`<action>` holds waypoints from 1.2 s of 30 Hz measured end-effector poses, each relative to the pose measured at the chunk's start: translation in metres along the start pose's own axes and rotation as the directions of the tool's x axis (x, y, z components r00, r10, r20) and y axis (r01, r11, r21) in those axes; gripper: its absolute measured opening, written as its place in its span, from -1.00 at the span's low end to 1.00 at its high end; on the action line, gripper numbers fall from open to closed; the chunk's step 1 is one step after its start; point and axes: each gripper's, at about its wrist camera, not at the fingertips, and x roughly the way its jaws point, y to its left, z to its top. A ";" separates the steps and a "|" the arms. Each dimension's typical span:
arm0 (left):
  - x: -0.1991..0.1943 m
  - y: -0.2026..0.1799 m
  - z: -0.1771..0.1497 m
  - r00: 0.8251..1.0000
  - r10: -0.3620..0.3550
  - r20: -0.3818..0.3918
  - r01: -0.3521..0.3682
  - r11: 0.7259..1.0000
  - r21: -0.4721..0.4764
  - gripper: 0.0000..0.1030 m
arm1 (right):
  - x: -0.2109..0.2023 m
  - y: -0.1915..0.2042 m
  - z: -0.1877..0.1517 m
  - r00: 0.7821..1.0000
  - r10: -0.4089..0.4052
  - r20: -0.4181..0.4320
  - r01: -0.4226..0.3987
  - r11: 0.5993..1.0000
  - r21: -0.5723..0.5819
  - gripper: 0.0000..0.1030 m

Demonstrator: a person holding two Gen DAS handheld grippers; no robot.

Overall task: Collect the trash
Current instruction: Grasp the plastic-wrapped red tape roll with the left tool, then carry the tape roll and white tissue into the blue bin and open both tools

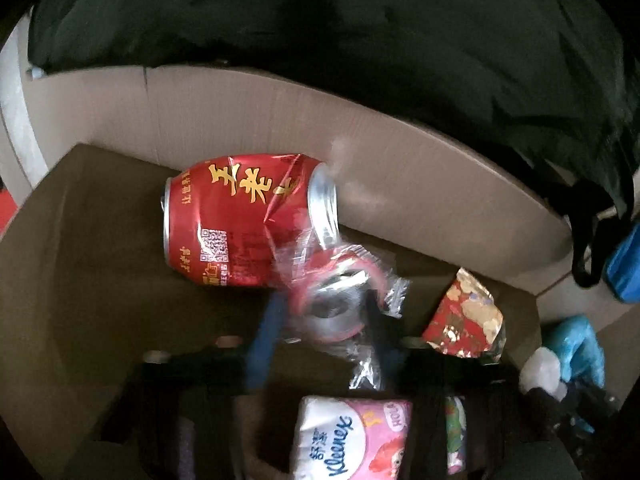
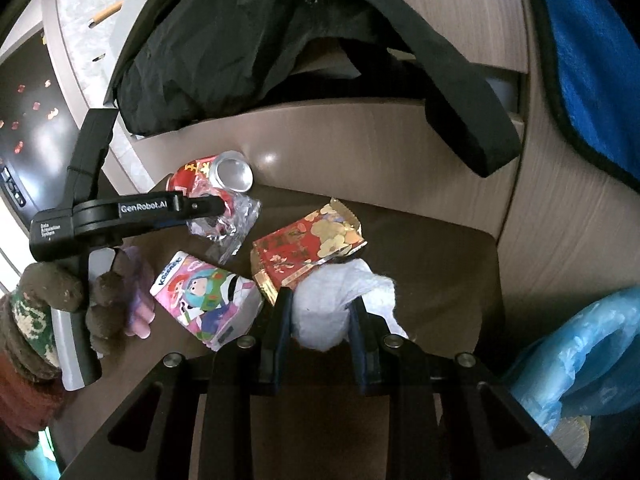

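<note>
White tissue wad [image 2: 340, 308] clamped by right hand-held gripper [image 2: 320, 312] | left hand-held gripper [image 1: 324, 308] apparently pinching plastic wrapper [image 1: 340, 300]

In the right wrist view the can [image 2: 216, 174] lay at upper left of the counter [image 2: 440, 264], the plastic wrapper [image 2: 230, 224] just below it, the tissue pack [image 2: 204, 300] lower left, the gift box [image 2: 308, 248] right of centre, a tissue wad [image 2: 332, 304] below it.
</note>
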 end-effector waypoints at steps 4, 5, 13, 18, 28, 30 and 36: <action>-0.015 0.001 -0.007 0.999 -0.036 0.039 0.035 0.999 0.019 -0.63 | -0.004 0.002 0.000 1.000 0.003 0.005 -0.003 1.000 -0.005 -0.53; -0.022 0.002 -0.011 0.998 -0.040 0.054 0.039 0.999 0.023 -0.63 | -0.006 0.003 0.000 1.000 0.004 0.008 -0.004 1.000 -0.006 -0.53; -0.068 0.007 -0.021 0.985 -0.055 0.162 0.047 0.998 0.052 -0.65 | -0.020 0.017 0.003 1.000 0.002 0.025 -0.001 1.000 -0.030 -0.53; -0.110 0.011 -0.034 0.969 -0.064 0.239 0.051 0.997 0.058 -0.65 | -0.037 0.026 0.004 0.999 -0.004 0.050 0.006 0.999 -0.050 -0.53; -0.185 -0.032 -0.067 0.923 -0.087 0.374 0.043 0.991 0.125 -0.65 | -0.096 0.044 0.007 0.989 -0.022 0.150 0.036 0.995 -0.094 -0.53; -0.191 -0.041 -0.073 0.920 -0.100 0.379 0.051 0.989 0.137 -0.65 | -0.115 0.046 0.006 0.983 -0.034 0.180 0.054 0.993 -0.105 -0.53; -0.209 -0.087 -0.095 0.910 -0.177 0.375 0.112 0.976 0.188 -0.64 | -0.171 0.035 0.001 0.961 -0.079 0.263 0.110 0.989 -0.103 -0.53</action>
